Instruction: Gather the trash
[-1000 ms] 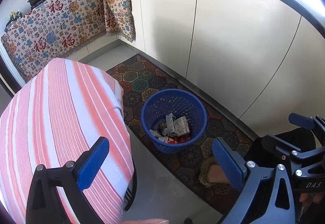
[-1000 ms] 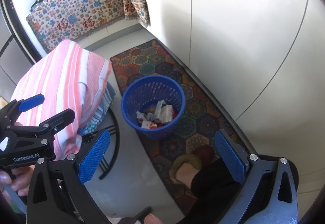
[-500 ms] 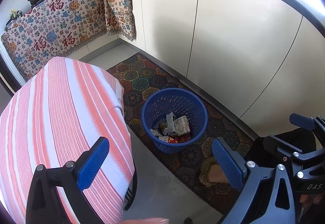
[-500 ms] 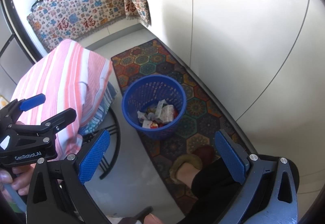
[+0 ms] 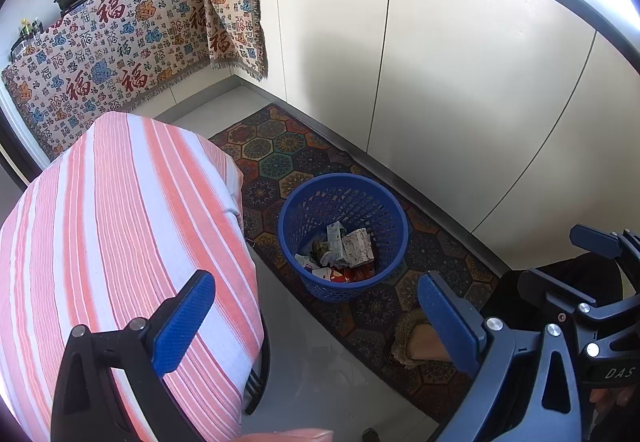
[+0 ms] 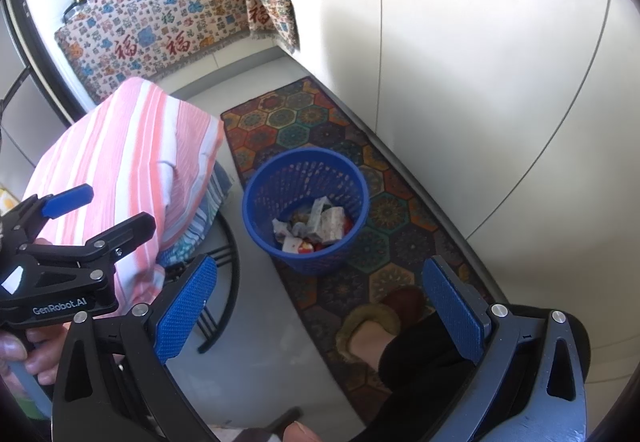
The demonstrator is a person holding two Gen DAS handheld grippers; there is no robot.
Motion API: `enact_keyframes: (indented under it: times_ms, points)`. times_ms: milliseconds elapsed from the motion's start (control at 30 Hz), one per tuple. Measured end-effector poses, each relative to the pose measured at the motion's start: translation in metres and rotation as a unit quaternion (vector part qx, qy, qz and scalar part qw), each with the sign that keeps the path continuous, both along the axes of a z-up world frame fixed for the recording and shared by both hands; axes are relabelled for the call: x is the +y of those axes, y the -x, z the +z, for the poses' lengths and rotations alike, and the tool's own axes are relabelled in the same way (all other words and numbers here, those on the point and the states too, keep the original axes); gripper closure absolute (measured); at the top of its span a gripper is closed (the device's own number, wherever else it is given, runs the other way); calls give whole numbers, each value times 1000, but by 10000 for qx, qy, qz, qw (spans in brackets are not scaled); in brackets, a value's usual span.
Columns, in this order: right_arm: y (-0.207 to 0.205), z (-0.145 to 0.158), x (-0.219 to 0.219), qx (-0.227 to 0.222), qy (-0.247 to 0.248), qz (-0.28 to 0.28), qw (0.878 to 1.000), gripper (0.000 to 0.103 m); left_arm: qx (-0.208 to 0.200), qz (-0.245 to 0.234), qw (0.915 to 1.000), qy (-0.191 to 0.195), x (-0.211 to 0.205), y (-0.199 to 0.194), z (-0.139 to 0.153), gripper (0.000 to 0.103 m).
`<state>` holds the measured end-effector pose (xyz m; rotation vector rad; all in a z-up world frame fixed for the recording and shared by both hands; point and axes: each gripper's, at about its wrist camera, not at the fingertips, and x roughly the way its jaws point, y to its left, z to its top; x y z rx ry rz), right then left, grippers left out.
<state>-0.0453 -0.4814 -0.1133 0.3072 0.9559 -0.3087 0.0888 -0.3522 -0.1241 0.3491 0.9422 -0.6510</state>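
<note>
A blue plastic basket (image 5: 344, 201) stands on a patterned rug (image 5: 280, 149) on the floor, holding crumpled cartons and wrappers (image 5: 340, 250). The basket (image 6: 306, 169) and its trash (image 6: 316, 222) also show in the right wrist view. My left gripper (image 5: 316, 322) hangs open high above the floor, near the basket, with nothing between its blue pads. My right gripper (image 6: 320, 306) is open too and empty. The right gripper (image 5: 592, 274) shows at the right edge of the left view. The left gripper (image 6: 76, 222) shows at the left of the right view.
A table under a pink-and-white striped cloth (image 5: 100, 242) stands left of the basket. White cabinet doors (image 5: 460, 81) run behind the rug. A patterned cloth (image 5: 120, 49) drapes the far counter with pans on top. The person's slippered foot (image 6: 372, 330) rests on the rug near the basket.
Both views have drifted very slightly; the basket sits a touch lower in frame. Both grippers stay open and empty.
</note>
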Motion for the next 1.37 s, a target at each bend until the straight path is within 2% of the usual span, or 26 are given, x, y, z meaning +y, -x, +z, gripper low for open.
enact_keyframes:
  times_ms: [1367]
  points:
    - [1,-6,0,55,-96,-58,9999,0,-5,-133,9999,26,2,6,-4,0]
